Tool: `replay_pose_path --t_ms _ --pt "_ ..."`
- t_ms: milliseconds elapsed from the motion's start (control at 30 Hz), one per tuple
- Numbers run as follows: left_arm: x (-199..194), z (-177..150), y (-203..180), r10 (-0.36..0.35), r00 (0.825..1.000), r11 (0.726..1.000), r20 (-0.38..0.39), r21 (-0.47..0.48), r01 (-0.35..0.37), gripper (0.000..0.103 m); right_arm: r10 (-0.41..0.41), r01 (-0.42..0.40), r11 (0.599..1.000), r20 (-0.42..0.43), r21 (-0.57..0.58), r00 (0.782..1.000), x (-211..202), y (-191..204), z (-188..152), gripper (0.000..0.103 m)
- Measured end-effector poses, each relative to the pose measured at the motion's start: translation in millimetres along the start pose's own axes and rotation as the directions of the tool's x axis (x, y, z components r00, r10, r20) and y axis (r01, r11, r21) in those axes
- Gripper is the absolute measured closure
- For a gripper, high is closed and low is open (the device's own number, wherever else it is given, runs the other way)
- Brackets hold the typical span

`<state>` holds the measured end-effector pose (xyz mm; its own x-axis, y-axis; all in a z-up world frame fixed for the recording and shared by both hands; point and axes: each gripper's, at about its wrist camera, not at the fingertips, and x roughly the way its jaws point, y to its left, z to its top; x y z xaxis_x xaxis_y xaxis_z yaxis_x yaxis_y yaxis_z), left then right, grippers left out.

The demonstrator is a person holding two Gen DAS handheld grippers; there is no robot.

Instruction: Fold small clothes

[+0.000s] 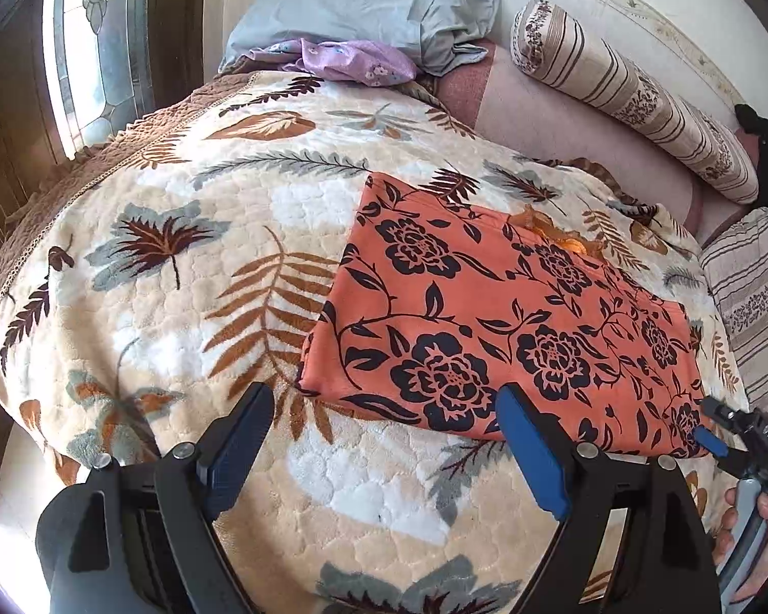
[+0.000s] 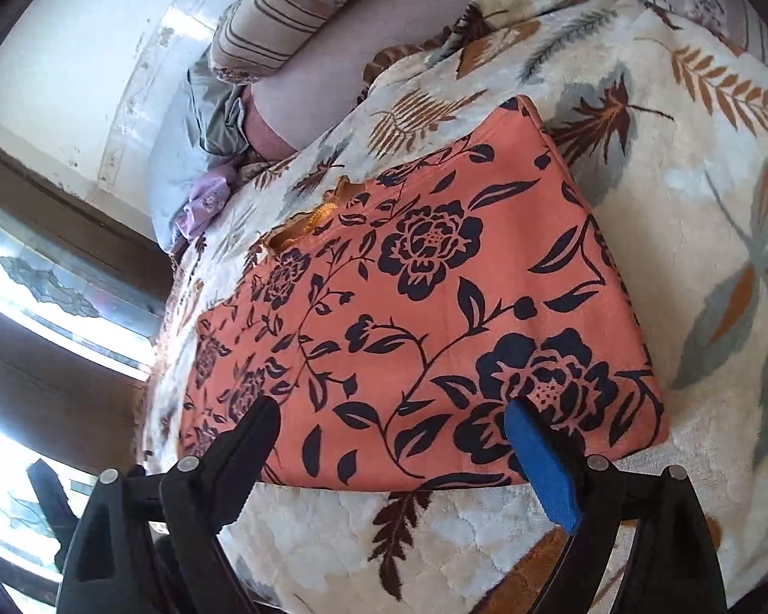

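1. Garment: orange floral garment [image 1: 491, 317] lies flat, folded, on the bed's leaf-print blanket [image 1: 189, 256].
2. Left claw [image 1: 384, 440] and right claw [image 2: 391, 453] both gape empty at its near edge.
3. Soft, light, floppy; pinch near-edge corners.

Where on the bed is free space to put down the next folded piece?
Free: the blanket left of the orange floral garment, toward the window. Crowded: the far end, with grey pillow, purple cloth and striped bolster.
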<state>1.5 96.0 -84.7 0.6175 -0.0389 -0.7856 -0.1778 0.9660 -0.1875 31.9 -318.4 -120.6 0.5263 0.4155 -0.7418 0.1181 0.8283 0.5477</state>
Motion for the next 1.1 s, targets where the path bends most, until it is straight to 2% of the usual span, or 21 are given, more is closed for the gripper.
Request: replay_pose_path --t_ms 67,167,233,300,400,433,500,600,667,733,833,933,1000,1033,1100 --pt "-4.0 0.4 0.0 -0.009 1.000 1.000 0.011 -0.001 0.009 0.014 -0.035 0.036 0.999 -0.052 0.021 0.998 11.5 -8.2 -7.3 0.012" --pt "-7.6 -1.6 -1.5 -0.029 0.999 0.999 0.023 0.023 0.028 0.014 -0.039 0.038 0.999 0.016 0.027 0.999 -9.0 1.4 -11.3 0.012" --pt "-6.9 -3.0 -2.9 -0.030 0.999 0.999 0.024 0.043 0.029 0.014 -0.018 0.021 0.999 0.075 -0.028 0.997 -24.2 16.1 -9.9 0.012" --pt "-3.6 -4.8 -2.8 -0.042 0.999 0.998 0.025 0.055 0.041 0.014 -0.037 0.045 0.996 0.095 -0.078 0.995 -23.9 22.8 -7.9 0.009" --pt "3.9 -4.9 -5.2 -0.066 0.998 0.993 0.023 0.103 0.063 0.014 -0.170 0.170 0.983 0.014 -0.062 0.985 7.3 6.0 -6.4 0.007" --pt "6.8 -3.1 -7.5 -0.070 0.997 0.990 0.032 0.128 0.066 0.014 -0.165 0.165 0.985 0.007 -0.044 0.986 11.9 -1.5 -8.1 0.007" --pt "14.3 3.5 -14.0 -0.078 0.995 0.981 0.057 0.182 0.067 0.014 -0.147 0.152 0.987 0.086 -0.059 0.985 2.5 -3.2 -14.2 0.007" --pt "27.2 18.3 -23.1 -0.096 0.991 0.967 0.088 0.244 0.072 0.014 -0.194 0.232 0.964 0.252 -0.133 0.948 -22.4 13.6 -16.8 0.007" --pt "33.6 27.4 -26.9 -0.107 0.987 0.958 0.118 0.277 0.070 0.014 -0.225 0.307 0.935 0.374 -0.176 0.900 -37.0 28.8 -18.8 0.007" --pt "40.3 32.8 -24.3 -0.126 0.980 0.955 0.154 0.286 0.078 0.014 -0.266 0.391 0.894 0.443 -0.219 0.856 -37.6 41.3 -23.3 0.006" --pt "58.2 27.6 -8.8 -0.139 0.977 0.962 0.160 0.255 0.095 0.014 -0.352 0.499 0.816 0.434 -0.292 0.829 -17.0 49.8 -39.6 0.006" --pt "79.0 19.9 6.8 -0.074 0.994 0.978 0.081 0.203 0.056 0.014 -0.387 0.544 0.766 0.430 -0.342 0.816 -1.9 60.2 -48.0 0.007" --pt "73.3 19.5 11.0 -0.136 0.984 0.974 0.111 0.195 0.113 0.014 -0.408 0.580 0.731 0.451 -0.360 0.794 4.9 70.2 -48.5 0.007" --pt "69.8 18.5 11.1 -0.139 0.981 0.974 0.138 0.200 0.110 0.014 -0.416 0.592 0.720 0.457 -0.363 0.786 7.3 74.9 -48.5 0.007" --pt "71.5 16.3 8.7 -0.134 0.982 0.969 0.134 0.224 0.102 0.014 -0.421 0.600 0.709 0.461 -0.370 0.781 11.8 86.2 -47.8 0.007"
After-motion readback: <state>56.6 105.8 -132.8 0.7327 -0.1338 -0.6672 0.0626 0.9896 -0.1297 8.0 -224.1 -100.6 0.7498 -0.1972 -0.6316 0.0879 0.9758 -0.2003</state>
